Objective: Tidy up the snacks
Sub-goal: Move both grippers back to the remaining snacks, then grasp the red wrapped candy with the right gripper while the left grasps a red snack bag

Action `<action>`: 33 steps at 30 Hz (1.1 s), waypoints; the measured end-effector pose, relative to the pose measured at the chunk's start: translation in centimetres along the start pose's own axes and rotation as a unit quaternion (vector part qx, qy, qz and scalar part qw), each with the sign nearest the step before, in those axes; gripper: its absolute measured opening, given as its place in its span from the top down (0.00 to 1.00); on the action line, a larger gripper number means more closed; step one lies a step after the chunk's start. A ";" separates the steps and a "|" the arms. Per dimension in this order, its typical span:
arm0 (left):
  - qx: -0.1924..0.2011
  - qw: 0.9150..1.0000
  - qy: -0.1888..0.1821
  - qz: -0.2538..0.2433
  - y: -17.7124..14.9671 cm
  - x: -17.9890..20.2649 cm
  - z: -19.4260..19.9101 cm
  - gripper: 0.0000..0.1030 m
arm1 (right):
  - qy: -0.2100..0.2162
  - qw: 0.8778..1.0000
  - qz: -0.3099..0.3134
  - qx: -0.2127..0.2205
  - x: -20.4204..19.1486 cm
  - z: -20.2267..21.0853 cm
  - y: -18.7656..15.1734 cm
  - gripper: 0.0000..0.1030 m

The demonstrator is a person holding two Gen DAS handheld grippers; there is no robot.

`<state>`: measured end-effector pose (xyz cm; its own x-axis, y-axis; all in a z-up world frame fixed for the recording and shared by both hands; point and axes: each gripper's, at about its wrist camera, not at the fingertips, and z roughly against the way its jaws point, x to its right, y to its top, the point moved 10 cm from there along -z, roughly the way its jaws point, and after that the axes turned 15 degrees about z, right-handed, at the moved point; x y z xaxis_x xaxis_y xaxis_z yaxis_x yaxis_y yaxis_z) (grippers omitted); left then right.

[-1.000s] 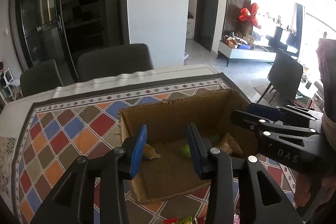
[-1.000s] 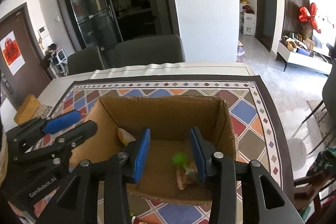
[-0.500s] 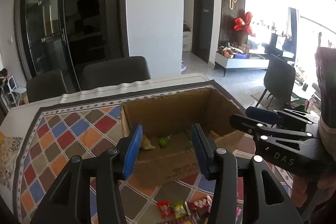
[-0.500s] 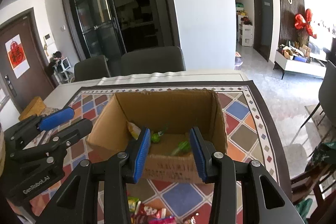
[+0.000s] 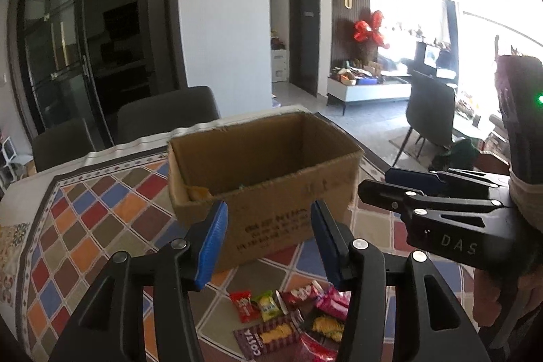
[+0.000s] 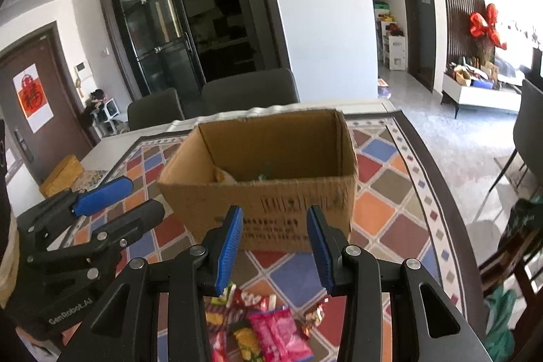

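An open cardboard box (image 5: 271, 189) stands on the patterned tablecloth (image 5: 85, 226); it also shows in the right wrist view (image 6: 271, 189), with a few snacks inside (image 6: 225, 175). A pile of snack packets (image 5: 292, 318) lies on the cloth in front of the box, also in the right wrist view (image 6: 261, 324). My left gripper (image 5: 268, 243) is open and empty, above the pile, short of the box. My right gripper (image 6: 275, 246) is open and empty beside it. Each gripper shows in the other's view, the right (image 5: 400, 189) and the left (image 6: 118, 202).
Dark dining chairs (image 5: 169, 114) stand behind the table's far edge. Another chair (image 5: 431, 111) stands on the floor to the right. A yellow box (image 6: 62, 175) lies at the table's left end. The table's right edge (image 6: 437, 185) is close to the box.
Both grippers have pulled back from over the box and lowered. The box interior is now mostly hidden behind its front wall, and the snack pile has come into view.
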<state>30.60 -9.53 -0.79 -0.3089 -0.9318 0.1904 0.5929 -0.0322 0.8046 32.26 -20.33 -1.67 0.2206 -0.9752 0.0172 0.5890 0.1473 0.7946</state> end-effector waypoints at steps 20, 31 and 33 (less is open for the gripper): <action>-0.095 0.995 -0.029 -0.030 -9.0 0.9 -3.4 0.50 | 0.008 0.996 -0.038 -0.081 -0.8 -2.4 -9.5 0.60; -0.149 0.986 -0.051 -0.060 -11.8 0.9 -6.5 0.50 | -0.006 0.990 -0.056 -0.126 -0.1 -5.1 -12.7 0.60; -0.157 0.984 -0.052 -0.066 -12.1 0.8 -7.0 0.51 | -0.016 0.989 -0.058 -0.132 0.2 -5.5 -13.0 0.60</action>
<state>28.36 -12.44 -14.29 -0.4629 -0.8707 0.1661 0.7385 -0.2752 0.6156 28.88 -21.54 -15.35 0.1166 -0.9923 -0.0425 0.7930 0.0672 0.6055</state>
